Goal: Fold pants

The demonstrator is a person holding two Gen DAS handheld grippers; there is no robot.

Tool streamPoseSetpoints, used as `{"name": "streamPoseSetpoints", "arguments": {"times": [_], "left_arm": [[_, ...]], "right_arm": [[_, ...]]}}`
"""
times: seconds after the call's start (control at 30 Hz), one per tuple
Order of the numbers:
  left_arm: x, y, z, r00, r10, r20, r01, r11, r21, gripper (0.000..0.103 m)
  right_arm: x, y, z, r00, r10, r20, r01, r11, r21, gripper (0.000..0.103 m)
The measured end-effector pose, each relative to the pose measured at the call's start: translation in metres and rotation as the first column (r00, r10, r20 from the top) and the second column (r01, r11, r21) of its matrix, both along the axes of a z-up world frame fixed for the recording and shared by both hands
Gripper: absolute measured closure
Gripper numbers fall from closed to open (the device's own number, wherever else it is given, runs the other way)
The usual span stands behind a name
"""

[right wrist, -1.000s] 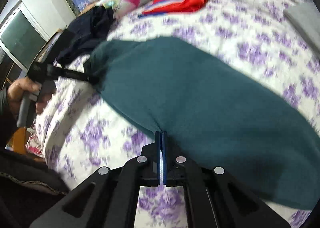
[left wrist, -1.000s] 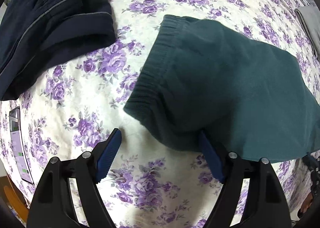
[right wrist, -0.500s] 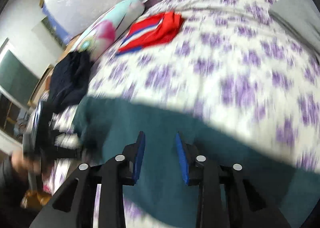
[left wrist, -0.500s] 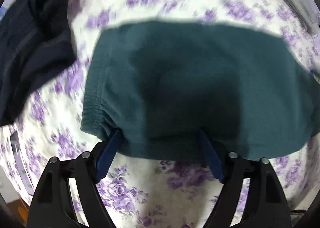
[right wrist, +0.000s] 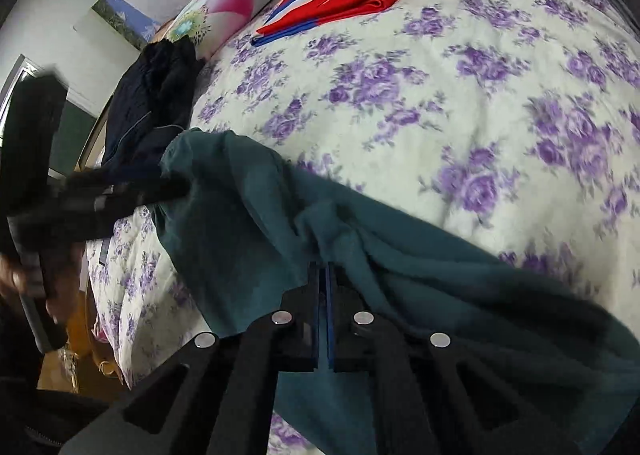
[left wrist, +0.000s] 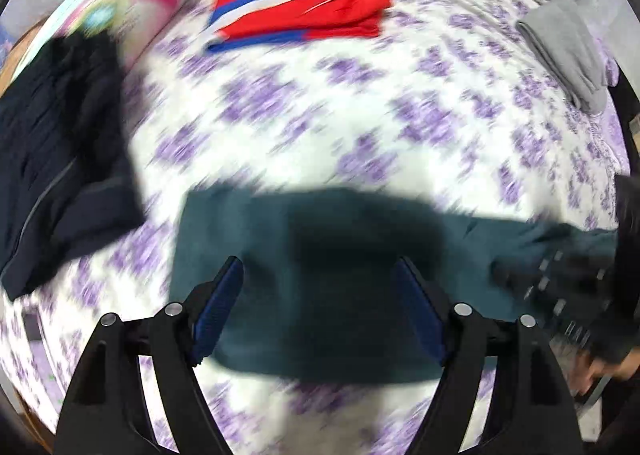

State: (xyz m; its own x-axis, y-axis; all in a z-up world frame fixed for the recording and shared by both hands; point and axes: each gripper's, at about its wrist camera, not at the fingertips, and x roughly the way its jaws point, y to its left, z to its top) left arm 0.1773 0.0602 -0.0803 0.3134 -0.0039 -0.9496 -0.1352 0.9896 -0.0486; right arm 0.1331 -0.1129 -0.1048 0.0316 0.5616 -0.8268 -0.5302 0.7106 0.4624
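teal pants (left wrist: 352, 255) blurred, far end cut off; right tool (right wrist: 323, 275) pinching fold.

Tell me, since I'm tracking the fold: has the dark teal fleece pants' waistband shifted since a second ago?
Yes. The dark teal fleece pants sit lower in the left wrist view, farther from the folded red striped garment.

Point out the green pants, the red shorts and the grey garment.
green pants (right wrist: 248, 223), right wrist view, lifted upper part
red shorts (left wrist: 296, 11), left wrist view, striped middle
grey garment (left wrist: 568, 47), left wrist view, its middle
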Motion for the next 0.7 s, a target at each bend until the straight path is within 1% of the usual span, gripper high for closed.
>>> {"name": "streamPoseSetpoints", "arguments": {"times": [0.1,0.13,0.2,0.27,0.3,0.37,0.43,0.5,0.6,0.67,0.7], "left_arm": [[0.018,-0.031,-0.009,0.999,-0.053,-0.004,0.053,0.999,0.009,0.028],[0.026,-0.039,-0.018,0.997,-0.066,-0.03,0.066,0.998,0.021,0.028],[0.022,-0.041,-0.029,0.996,-0.062,-0.067,0.066,0.997,0.049,0.028],[0.022,-0.042,-0.047,0.991,-0.072,-0.115,0.081,0.994,0.072,0.027],[0.02,-0.04,-0.051,0.99,-0.07,-0.125,0.079,0.995,0.067,0.026],[0.015,-0.034,-0.053,0.992,-0.054,-0.112,0.057,0.998,0.026,0.026],[0.013,-0.028,-0.054,0.992,-0.032,-0.119,0.031,0.999,-0.009,0.025],[0.013,-0.026,-0.054,0.993,-0.028,-0.115,0.026,1.0,-0.017,0.025],[0.013,-0.026,-0.054,0.993,-0.029,-0.112,0.028,1.0,-0.013,0.025],[0.011,-0.025,-0.055,0.994,-0.027,-0.109,0.025,1.0,-0.016,0.025],[0.006,-0.024,-0.054,0.994,-0.028,-0.106,0.026,0.999,-0.018,0.025]], "right_arm": [[-0.002,-0.005,0.001,1.0,-0.012,-0.016,0.012,1.0,0.017,0.1],[-0.003,-0.004,0.001,1.0,-0.005,-0.021,0.006,1.0,0.019,0.1],[-0.001,0.003,-0.001,1.0,0.007,-0.028,-0.007,1.0,0.011,0.099],[0.002,0.003,0.003,1.0,0.014,-0.025,-0.014,1.0,0.015,0.097],[0.005,0.002,0.006,1.0,0.002,-0.028,-0.002,1.0,0.031,0.097],[0.016,-0.004,0.013,0.998,-0.048,-0.043,0.051,0.995,0.084,0.096],[0.024,-0.005,0.014,0.995,-0.074,-0.065,0.08,0.992,0.101,0.096],[0.029,0.004,0.012,0.995,-0.075,-0.058,0.08,0.993,0.084,0.096],[0.028,0.023,0.009,0.998,-0.041,-0.039,0.043,0.997,0.06,0.097],[0.026,0.034,0.005,1.0,-0.015,-0.002,0.015,1.0,0.005,0.097],[0.026,0.037,0.002,1.0,-0.011,0.003,0.011,1.0,-0.015,0.099]]}}
